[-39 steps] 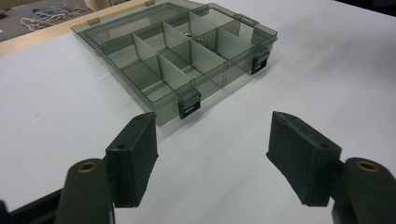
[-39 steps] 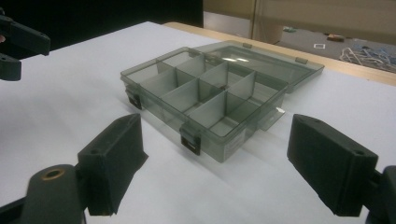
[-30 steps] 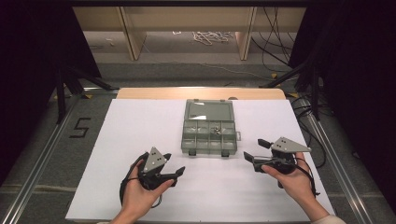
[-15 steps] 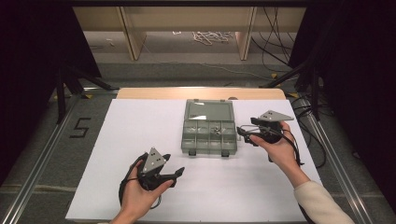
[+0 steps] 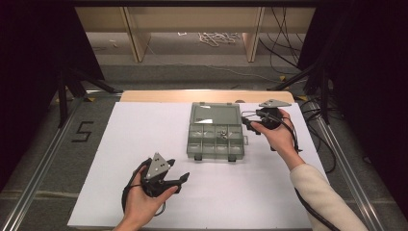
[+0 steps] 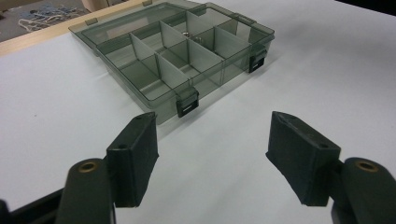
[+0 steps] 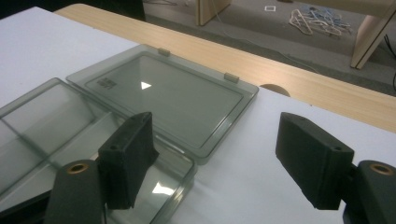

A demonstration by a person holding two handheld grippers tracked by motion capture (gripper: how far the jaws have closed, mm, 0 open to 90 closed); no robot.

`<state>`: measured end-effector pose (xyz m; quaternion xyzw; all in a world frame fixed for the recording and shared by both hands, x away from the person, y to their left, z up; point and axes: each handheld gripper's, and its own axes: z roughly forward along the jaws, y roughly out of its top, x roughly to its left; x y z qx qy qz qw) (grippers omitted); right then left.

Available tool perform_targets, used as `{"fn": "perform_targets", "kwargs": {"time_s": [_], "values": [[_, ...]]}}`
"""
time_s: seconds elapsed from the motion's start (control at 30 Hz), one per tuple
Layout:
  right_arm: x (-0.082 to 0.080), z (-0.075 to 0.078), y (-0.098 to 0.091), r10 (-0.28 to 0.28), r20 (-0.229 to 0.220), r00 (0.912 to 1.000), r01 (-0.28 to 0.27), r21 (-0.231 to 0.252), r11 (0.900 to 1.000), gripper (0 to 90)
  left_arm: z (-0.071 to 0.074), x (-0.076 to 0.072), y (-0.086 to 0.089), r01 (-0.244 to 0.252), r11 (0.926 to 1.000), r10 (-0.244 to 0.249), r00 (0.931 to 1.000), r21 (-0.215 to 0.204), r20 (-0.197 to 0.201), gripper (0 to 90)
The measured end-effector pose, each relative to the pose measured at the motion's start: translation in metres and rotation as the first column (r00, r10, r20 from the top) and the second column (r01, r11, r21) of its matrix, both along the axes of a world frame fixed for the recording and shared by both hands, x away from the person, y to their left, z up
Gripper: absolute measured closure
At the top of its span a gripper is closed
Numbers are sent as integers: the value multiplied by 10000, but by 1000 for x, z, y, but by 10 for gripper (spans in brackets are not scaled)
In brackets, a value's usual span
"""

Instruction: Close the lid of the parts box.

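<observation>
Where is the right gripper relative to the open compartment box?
In the high view, the right gripper hangs at the right edge of the compartment box, beside its flat-lying lid, jaws open.

A translucent grey plastic compartment box (image 5: 214, 139) lies flat on the white table sheet, its lid (image 5: 215, 114) folded open behind it; two black latches sit on its front edge, small metal parts in one middle compartment

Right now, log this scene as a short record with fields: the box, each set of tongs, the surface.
box: smoky clear organizer box, lid lying open flat on the far side
contents: divided compartments; some small items in one, too small to tell
left tongs: open, nothing between them, pointing at the box's latched front
right tongs: open, nothing between them, at the box's right edge by the lid
surface: white table
</observation>
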<state>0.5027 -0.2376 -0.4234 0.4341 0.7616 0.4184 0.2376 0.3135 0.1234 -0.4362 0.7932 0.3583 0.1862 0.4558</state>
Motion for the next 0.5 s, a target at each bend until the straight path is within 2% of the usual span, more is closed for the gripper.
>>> {"fn": "perform_targets", "kwargs": {"time_s": [0.07, 0.1, 0.17, 0.2, 0.27, 0.33, 0.37, 0.4, 0.43, 0.47, 0.5], "values": [[5, -2, 3, -70, -201, 9998, 71, 20, 10000, 296, -1, 0, 0, 1, 10000, -1, 10000, -40, -99, 329], [8, -3, 4, -17, -196, 9998, 13, -217, 9998, 302, -1, 0, 0, 0, 10000, 0, 10000, -33, -98, 329], [15, -7, 8, -82, -301, 9995, 72, -326, 9994, 312, -1, 0, 0, 88, 9999, -88, 10000, 51, -35, 330], [15, -8, 10, -212, -558, 9982, 197, -259, 9995, 313, -1, 0, 0, 101, 9999, -101, 9999, 59, -26, 330], [23, -12, 13, -47, -543, 9985, 24, -425, 9991, 320, -1, -1, -1, 31, 10000, -31, 10000, -50, -93, 330], [26, -13, 18, -332, -947, 9950, 310, -245, 9992, 328, 0, 0, 0, 105, 9999, -105, 9999, 65, 29, 331], [29, -15, 18, -267, -945, 9952, 225, -447, 9987, 335, 0, 0, 0, 106, 9999, -106, 9999, 41, 12, 331], [31, -16, 19, -385, -1134, 9928, 342, -403, 9986, 340, -1, 0, 0, 93, 10000, -93, 10000, 23, 2, 331], [35, -17, 19, -205, -968, 9951, 143, -641, 9978, 341, -1, -1, 0, 115, 9999, -115, 9999, 10, -30, 331], [35, -18, 20, -392, -1305, 9907, 312, -630, 9975, 348, -1, -1, 0, 84, 10000, -84, 9999, -28, -59, 331], [37, -19, 22, -589, -1434, 9879, 513, -566, 9971, 356, -1, -1, 0, 68, 10000, -68, 10000, 4, -50, 331]]}}
